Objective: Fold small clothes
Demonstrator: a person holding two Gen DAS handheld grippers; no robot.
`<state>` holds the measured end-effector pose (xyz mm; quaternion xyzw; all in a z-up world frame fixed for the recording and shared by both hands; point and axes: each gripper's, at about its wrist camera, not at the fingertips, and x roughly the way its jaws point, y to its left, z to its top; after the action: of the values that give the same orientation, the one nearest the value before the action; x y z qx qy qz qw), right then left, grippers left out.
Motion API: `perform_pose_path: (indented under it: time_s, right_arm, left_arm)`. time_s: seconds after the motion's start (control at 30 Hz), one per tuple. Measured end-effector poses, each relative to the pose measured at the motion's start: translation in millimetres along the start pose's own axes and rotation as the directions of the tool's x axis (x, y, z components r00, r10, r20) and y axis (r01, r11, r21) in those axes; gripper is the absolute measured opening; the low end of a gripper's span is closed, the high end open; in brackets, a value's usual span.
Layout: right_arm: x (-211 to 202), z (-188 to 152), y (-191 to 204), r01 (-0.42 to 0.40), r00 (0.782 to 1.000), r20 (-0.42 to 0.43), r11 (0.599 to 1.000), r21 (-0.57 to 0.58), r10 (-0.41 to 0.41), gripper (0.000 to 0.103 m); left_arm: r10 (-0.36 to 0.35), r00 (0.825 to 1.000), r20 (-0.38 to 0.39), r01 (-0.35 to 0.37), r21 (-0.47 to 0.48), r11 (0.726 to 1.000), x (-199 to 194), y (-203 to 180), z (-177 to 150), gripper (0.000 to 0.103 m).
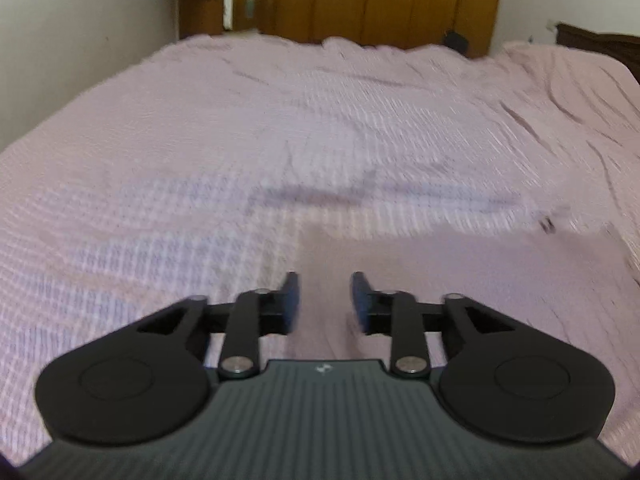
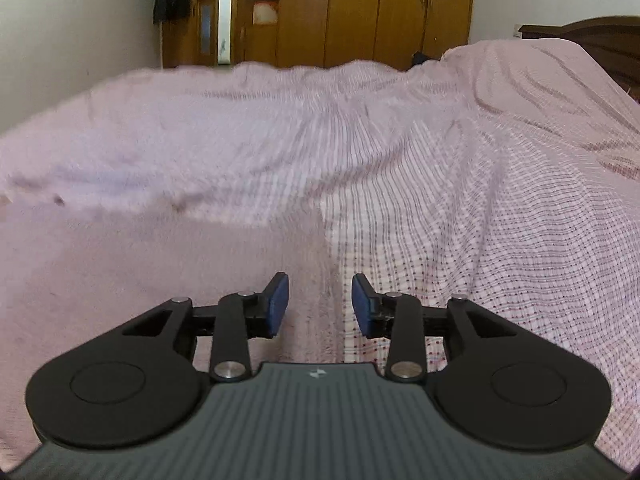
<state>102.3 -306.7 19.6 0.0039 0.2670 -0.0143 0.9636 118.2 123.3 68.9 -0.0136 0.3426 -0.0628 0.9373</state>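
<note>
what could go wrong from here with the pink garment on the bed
1. The plain pale pink garment nearly matches the pink checked bedspread, so the open right gripper could pinch bedspread along with the edge.
2. The open left gripper points at the garment's plain middle, not an edge; closing there may bunch it.
3. Both views are motion-blurred, so edge judgement is unreliable.

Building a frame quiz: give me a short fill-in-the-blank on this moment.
1. The left gripper is ____, with nothing between its fingers.
2. The plain pink garment lies flat on the checked ____.
3. The pads on the right gripper are ____ in colour.
4. Beyond the bed stands a wooden ____.

Missing words: open; bedspread; blue; wardrobe.
</note>
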Motion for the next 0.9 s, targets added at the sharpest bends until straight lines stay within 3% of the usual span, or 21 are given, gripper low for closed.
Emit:
perform_pose_path:
  time_s: [0.17, 0.27, 0.43, 0.5, 0.63, 0.73, 0.9]
  right_arm:
    - [-20.1, -13.5, -1.5, -0.140, 0.989, -0.037, 0.988, 0.057, 0.142, 0.042]
    - [-6.0, -26.4, -3.5, -0.109, 0.988, -0.100, 0.992, 0.061, 0.115, 0.042]
    - [1.0, -30.6, -17.2, -0.078, 0.992, -0.093, 0.987, 0.138, 0.091, 0.042]
    - [-5.4, -29.0, -18.7, -0.060, 0.993, -0.089, 0.987, 0.148, 0.074, 0.045]
    - [-22.3, -27.0, -36.2, -0.082, 0.991, -0.084, 0.965, 0.251, 0.106, 0.059]
    - [-33.2, -31.3, -50.7, -0.139, 0.977, -0.106, 0.929, 0.342, 0.186, 0.069]
    - [-36.3, -47.8, -58.3, -0.208, 0.935, -0.173, 0.872, 0.443, 0.311, 0.070]
  left_arm:
    - [0.011, 0.996, -0.084, -0.009, 0.019, 1.000, -6.4, -8.4, -23.6, 0.041]
    - [0.057, 0.992, -0.112, -0.055, 0.023, 0.998, 0.6, -6.3, -39.9, 0.045]
    - [0.078, 0.993, -0.084, -0.083, -0.057, 0.995, -5.7, -3.0, -46.8, 0.045]
    - [0.099, 0.991, -0.090, -0.107, -0.090, 0.990, -12.9, -3.6, -47.7, 0.050]
    - [0.178, 0.980, -0.095, -0.189, -0.134, 0.973, -32.7, -3.7, -53.3, 0.073]
    - [0.185, 0.976, -0.115, -0.203, -0.168, 0.965, -40.7, 1.6, -59.4, 0.082]
    - [0.119, 0.981, -0.152, -0.153, -0.237, 0.960, -44.4, 15.5, -62.4, 0.084]
